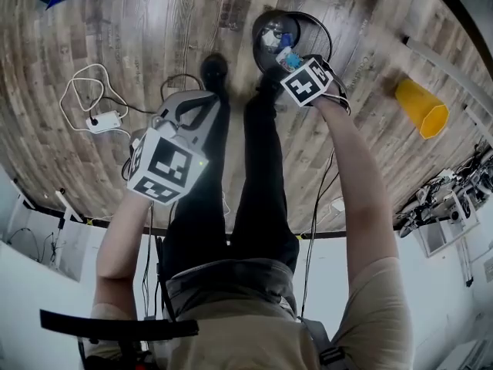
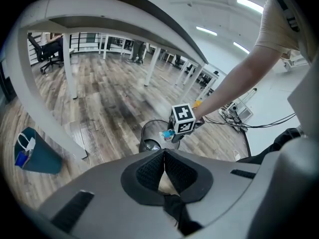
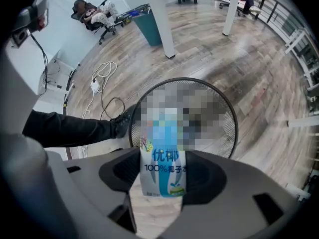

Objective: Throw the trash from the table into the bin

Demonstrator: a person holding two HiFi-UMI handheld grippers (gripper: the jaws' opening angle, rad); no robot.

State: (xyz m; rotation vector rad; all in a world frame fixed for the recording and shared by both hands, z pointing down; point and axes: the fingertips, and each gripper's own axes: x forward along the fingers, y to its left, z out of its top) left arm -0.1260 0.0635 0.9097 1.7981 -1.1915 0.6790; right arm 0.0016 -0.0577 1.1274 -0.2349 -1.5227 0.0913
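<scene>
At the lower middle of the right gripper view, the right gripper [image 3: 162, 171] has its two pads clamped on the flat sides of a blue-and-white drink carton [image 3: 164, 178]. The carton stands upright between them, its upper part poking out beyond the jaws. Just past it, filling the centre of the frame, gapes the round black mesh bin [image 3: 230, 114]. The carton appears to hang over its mouth, not yet let go. I judge the carton light and probably empty: thin coated card, smooth enough to slide and soft enough to dent. A moderate hold across the broad faces, low on the body, suits it. Toward the left of the head view, the left gripper [image 1: 199, 105] is closed tight on nothing, over the wooden floor [image 1: 115, 37], apart from the bin.
</scene>
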